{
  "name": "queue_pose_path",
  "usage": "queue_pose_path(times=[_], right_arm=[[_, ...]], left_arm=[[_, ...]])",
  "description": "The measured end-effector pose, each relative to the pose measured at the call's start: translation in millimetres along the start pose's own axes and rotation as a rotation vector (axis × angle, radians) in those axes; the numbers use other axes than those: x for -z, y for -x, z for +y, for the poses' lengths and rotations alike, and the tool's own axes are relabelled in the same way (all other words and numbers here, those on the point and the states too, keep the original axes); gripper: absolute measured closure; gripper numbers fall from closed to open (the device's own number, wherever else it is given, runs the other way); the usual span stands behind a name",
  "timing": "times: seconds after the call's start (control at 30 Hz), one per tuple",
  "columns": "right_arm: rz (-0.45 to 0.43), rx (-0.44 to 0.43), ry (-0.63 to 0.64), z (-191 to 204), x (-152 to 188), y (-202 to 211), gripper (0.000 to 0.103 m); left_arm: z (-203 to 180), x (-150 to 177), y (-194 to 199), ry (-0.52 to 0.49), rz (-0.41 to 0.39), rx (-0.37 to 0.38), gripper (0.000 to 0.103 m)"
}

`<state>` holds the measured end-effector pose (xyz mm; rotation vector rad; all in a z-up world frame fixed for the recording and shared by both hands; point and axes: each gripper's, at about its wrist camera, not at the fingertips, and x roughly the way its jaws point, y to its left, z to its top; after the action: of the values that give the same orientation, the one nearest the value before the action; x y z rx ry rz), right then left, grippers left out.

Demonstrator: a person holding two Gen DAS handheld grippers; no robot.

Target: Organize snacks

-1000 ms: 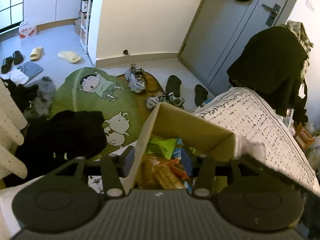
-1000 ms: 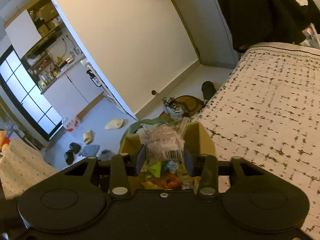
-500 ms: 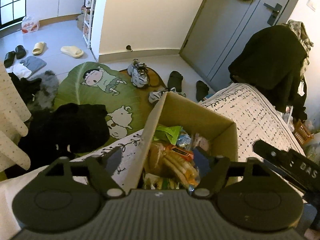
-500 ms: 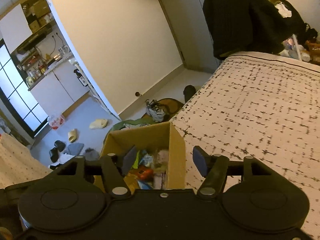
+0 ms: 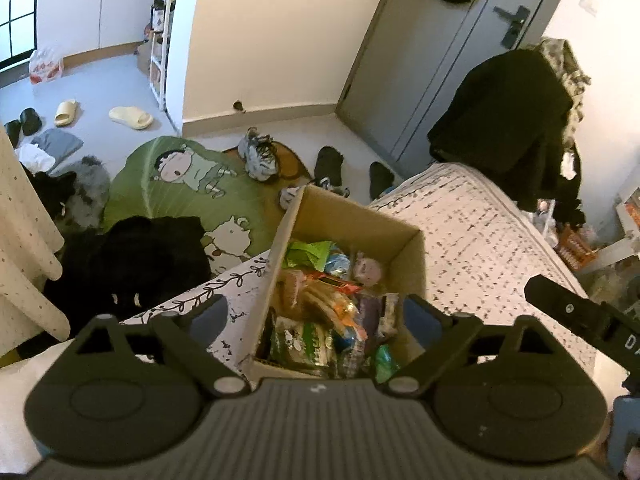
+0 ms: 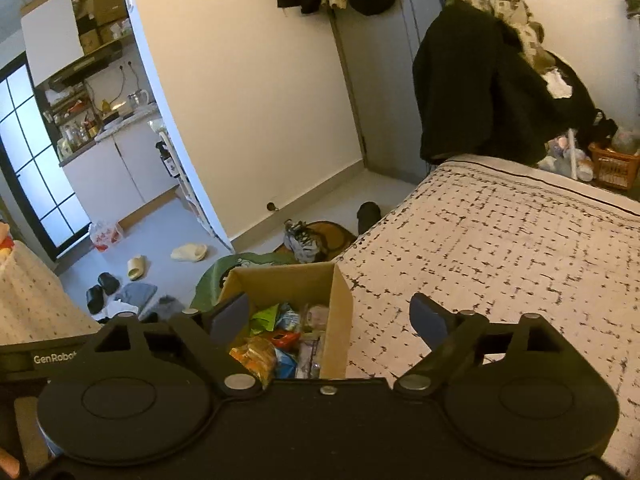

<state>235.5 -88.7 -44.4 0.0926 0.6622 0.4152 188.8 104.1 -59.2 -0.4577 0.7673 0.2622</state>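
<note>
A: Bed (image 6: 500, 248) first: patterned cover, cardboard box (image 5: 416, 256) standing on its corner, open top, well stocked with snack packets (image 5: 320, 308).

B: What changed?

A: A second ago the right tool (image 6: 332, 318) pinched a pale wrapped snack over the box. Now nothing is between its jaws, which are opening; a pinkish packet (image 5: 370, 268) lies inside by the far wall. Probably the same one, can't confirm.

B: Left tool (image 5: 316, 316)?

A: Was narrow, with the box's left wall between its fingers, likely steadying it. Now its jaws are opening too, well clear of the cardboard, nothing gripped. Both views show more of the box than before, so both tools have backed off.

B: Meaning?

A: That deposit looks finished. No loose snacks visible on the cover; next item, if any, lies out of view.
</note>
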Motion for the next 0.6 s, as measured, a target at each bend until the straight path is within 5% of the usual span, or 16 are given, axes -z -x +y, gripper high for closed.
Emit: queue_pose_path(times=[0.27,0.6], right_arm=[[-0.031,0.029,-0.044,-10.0,10.1,27.2,0.001],[-0.076,0.034,-0.057,-14.9,23.4,59.8,0.001]], left_arm=[[0.2,8.9,28.1,-0.017,-0.041,0.004,0.0],[2.0,26.5,51.4,-0.021,-0.051,0.027,0.0]])
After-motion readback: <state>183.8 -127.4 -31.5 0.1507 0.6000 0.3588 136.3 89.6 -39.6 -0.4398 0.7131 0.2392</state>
